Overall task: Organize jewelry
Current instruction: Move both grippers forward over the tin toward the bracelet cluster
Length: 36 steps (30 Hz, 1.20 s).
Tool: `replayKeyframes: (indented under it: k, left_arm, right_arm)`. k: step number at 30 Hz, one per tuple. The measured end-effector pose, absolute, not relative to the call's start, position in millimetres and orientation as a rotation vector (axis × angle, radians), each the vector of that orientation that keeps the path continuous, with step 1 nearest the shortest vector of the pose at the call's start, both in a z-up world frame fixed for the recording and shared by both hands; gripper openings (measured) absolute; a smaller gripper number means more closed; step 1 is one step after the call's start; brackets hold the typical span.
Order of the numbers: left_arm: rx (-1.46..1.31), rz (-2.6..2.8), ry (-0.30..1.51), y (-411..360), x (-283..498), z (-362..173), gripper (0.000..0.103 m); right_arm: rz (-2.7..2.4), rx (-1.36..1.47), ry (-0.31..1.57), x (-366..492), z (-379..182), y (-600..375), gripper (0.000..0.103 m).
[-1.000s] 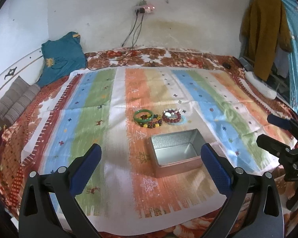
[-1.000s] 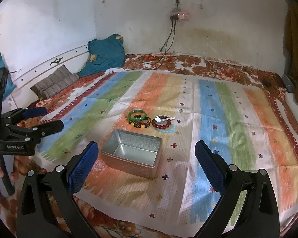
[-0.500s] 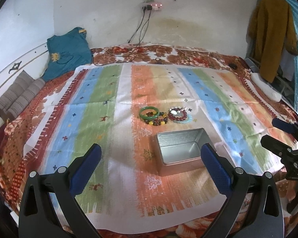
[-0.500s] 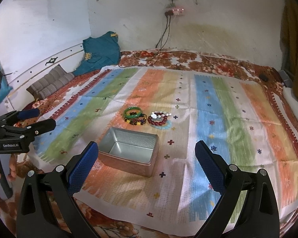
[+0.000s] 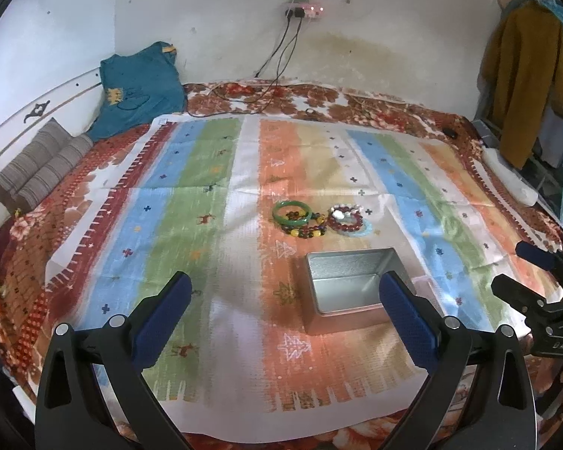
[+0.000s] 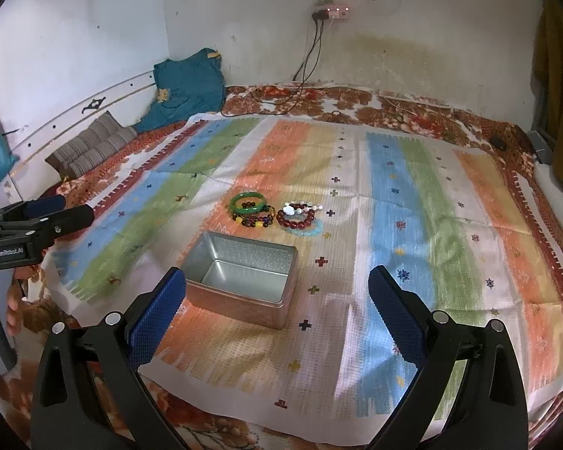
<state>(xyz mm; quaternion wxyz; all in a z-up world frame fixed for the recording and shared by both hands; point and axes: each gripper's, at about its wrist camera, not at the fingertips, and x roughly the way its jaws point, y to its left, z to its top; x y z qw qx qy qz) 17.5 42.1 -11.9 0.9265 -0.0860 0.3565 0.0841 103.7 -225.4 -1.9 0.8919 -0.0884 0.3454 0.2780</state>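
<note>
We found the bed (image 5: 375,105) covered by a floral blanket, with a striped cloth (image 5: 214,247) spread flat over most of it. At the head end, a teal garment (image 5: 139,93) leaned against the wall beside a striped cushion (image 5: 37,168). An open metal tin (image 6: 244,273) stood on the orange stripe of the cloth, nothing visible inside it. Just beyond the tin lay the jewelry, in one tight cluster on the cloth and apart from the tin: a green bangle (image 6: 248,202) touching a string of dark and yellow beads (image 6: 257,219), and beside these a red bead bracelet (image 6: 295,217) overlapped by a white bead bracelet (image 6: 300,207) and resting on a pale blue ring (image 6: 306,228). We noted the left gripper (image 5: 281,294) and the right gripper (image 6: 276,287) both held above the near edge of the cloth, jaws spread wide and gripping nothing, each well short of the jewelry.
</note>
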Motion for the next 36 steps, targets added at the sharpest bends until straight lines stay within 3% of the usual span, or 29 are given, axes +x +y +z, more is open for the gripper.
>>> replayKeyframes:
  k: [19, 36]
  left_arm:
    - [-0.19, 0.208, 0.734, 51, 20, -13, 0.097]
    - [-0.175, 0.268, 0.796, 71, 90, -15, 0.097]
  right_arm:
    - [0.536, -0.248, 0.717, 115, -7, -213, 0.099]
    - [0.504, -0.199, 0.78, 164, -4, -202, 0.099]
